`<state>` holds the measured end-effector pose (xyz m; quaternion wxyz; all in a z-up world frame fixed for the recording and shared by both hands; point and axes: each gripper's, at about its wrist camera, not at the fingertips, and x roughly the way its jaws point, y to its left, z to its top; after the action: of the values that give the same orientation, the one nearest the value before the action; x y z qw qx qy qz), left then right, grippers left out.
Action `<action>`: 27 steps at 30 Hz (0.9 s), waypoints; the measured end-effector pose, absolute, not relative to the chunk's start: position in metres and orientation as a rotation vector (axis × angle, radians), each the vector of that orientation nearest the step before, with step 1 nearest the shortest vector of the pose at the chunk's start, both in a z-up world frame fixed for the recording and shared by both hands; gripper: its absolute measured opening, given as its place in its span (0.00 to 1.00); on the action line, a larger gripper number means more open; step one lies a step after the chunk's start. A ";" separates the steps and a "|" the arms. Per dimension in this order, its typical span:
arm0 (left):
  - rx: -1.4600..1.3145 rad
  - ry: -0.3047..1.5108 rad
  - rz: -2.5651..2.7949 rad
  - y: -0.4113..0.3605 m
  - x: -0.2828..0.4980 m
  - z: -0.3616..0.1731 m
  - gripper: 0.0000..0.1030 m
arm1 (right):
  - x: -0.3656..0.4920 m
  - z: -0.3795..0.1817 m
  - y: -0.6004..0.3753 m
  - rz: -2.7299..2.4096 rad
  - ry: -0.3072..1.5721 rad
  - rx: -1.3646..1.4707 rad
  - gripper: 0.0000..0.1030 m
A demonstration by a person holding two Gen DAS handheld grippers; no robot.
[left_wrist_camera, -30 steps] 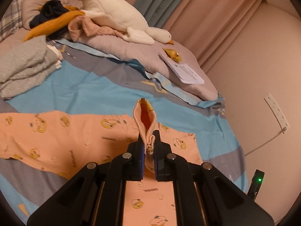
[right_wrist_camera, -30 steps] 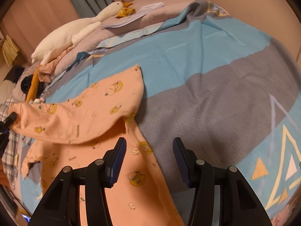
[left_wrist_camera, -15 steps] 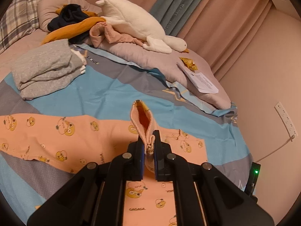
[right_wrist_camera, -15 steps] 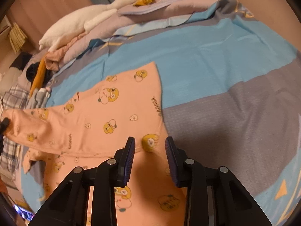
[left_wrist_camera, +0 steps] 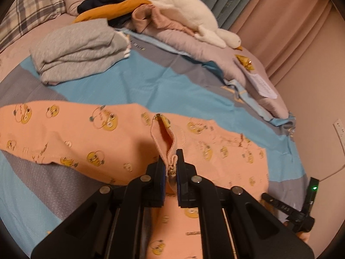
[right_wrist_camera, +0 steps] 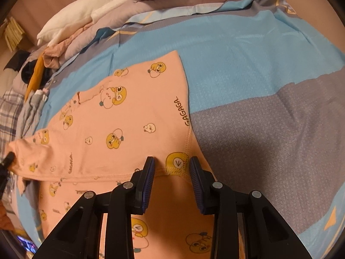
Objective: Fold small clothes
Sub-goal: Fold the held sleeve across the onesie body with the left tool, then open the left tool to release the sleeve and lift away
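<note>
Two claws work over one peach duck-print garment spread on the striped bedspread. The left claw is clamped on a ribbed cuff that stands up just ahead of its fingertips, the rest of the cloth lying flat beyond and to both sides. The right claw hovers with jaws parted, a stitched hem of the garment between its fingers, fabric stretching ahead and to its left. Folded grey clothes lie far ahead-left of the left claw.
</note>
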<state>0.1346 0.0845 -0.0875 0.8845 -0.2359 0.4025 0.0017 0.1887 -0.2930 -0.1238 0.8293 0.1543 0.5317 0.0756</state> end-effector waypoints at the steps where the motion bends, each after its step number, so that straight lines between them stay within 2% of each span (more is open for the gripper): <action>1: -0.487 0.846 0.009 0.085 0.135 -0.091 0.07 | 0.188 -0.124 -0.293 0.160 1.128 0.324 0.34; 15: -0.483 0.982 0.074 0.097 0.140 -0.145 0.10 | 0.189 -0.126 -0.290 0.153 1.124 0.307 0.34; 27: -0.528 0.971 0.103 0.102 0.136 -0.152 0.14 | 0.188 -0.127 -0.289 0.150 1.114 0.302 0.34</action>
<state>0.1361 0.1016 -0.1520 0.8499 -0.2507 0.4610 0.0487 0.1880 -0.2892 -0.1269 0.8353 0.1427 0.5262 0.0707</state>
